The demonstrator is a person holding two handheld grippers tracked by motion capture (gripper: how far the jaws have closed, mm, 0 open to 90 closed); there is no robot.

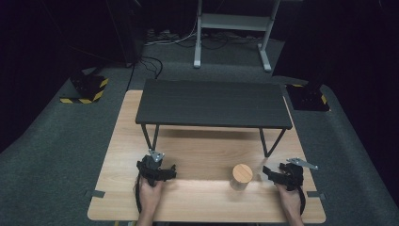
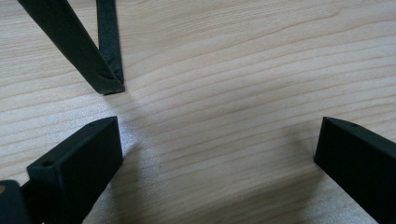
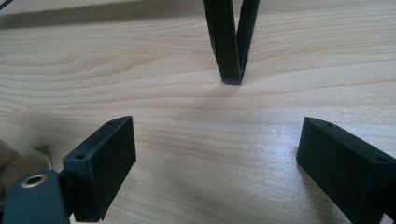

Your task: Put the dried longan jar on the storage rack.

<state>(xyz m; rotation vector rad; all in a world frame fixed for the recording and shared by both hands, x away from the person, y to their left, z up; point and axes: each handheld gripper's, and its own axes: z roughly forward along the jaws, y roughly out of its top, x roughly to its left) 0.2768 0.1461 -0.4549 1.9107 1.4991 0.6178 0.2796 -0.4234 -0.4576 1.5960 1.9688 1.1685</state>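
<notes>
Wooden-lidded round jar (image 1: pixel 242 176) untouched on pale bench (image 1: pixel 202 207) | left claw (image 2: pixel 217 154), right claw (image 3: pixel 215 154) apart, empty | step: pre-grasp, likely | next: right claw reaches left to jar.

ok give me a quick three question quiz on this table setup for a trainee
1. True or false: the left tongs are shut on the jar.
2. Which tongs are nearer the jar? A) left B) right
3. Fill in: the black shelf stands on the wooden ____.

Key
1. False: their jaws stand apart over bare table, and the jar stands free.
2. B: the right tongs sit just beside it.
3. table
</notes>
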